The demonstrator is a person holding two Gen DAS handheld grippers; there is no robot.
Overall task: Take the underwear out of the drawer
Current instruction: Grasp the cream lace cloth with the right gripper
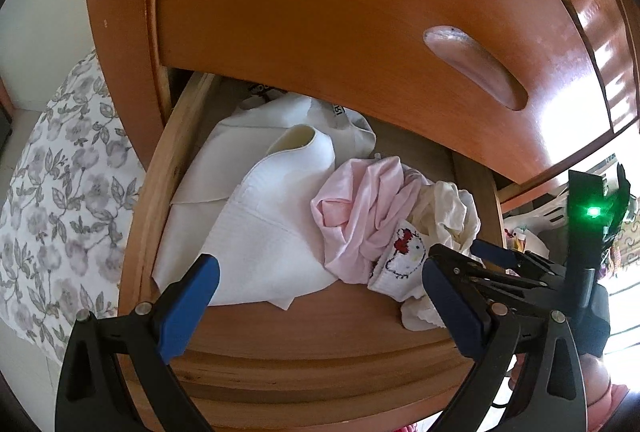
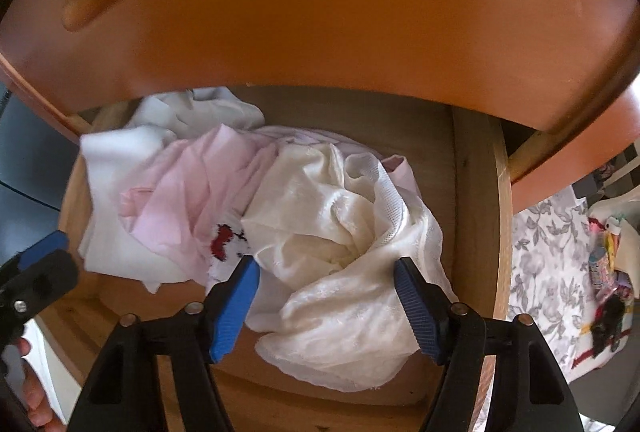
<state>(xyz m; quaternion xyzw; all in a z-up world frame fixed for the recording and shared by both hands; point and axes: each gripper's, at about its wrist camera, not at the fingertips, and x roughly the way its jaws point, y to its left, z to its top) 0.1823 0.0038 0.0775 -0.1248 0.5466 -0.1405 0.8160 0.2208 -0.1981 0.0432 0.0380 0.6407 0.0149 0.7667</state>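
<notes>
The open wooden drawer (image 1: 280,332) holds a heap of clothes. A folded white cloth (image 1: 260,224) lies at the left, a pink garment (image 1: 360,208) in the middle, and a small white piece with a red-bowed cat print (image 1: 404,252) in front of it. At the right is crumpled cream lacy underwear (image 2: 340,216). My right gripper (image 2: 326,264) is open, its blue pads straddling the cream underwear low in the drawer. My left gripper (image 1: 320,272) is open above the drawer's front, between the white cloth and the cat-print piece, holding nothing.
The upper drawer front (image 1: 320,12) with its recessed handle (image 1: 476,68) overhangs the back of the open drawer. Floral fabric (image 1: 60,192) lies to the left of the cabinet. Small colourful items (image 2: 608,260) sit at the far right. Fingers of a hand (image 2: 32,392) show at the lower left.
</notes>
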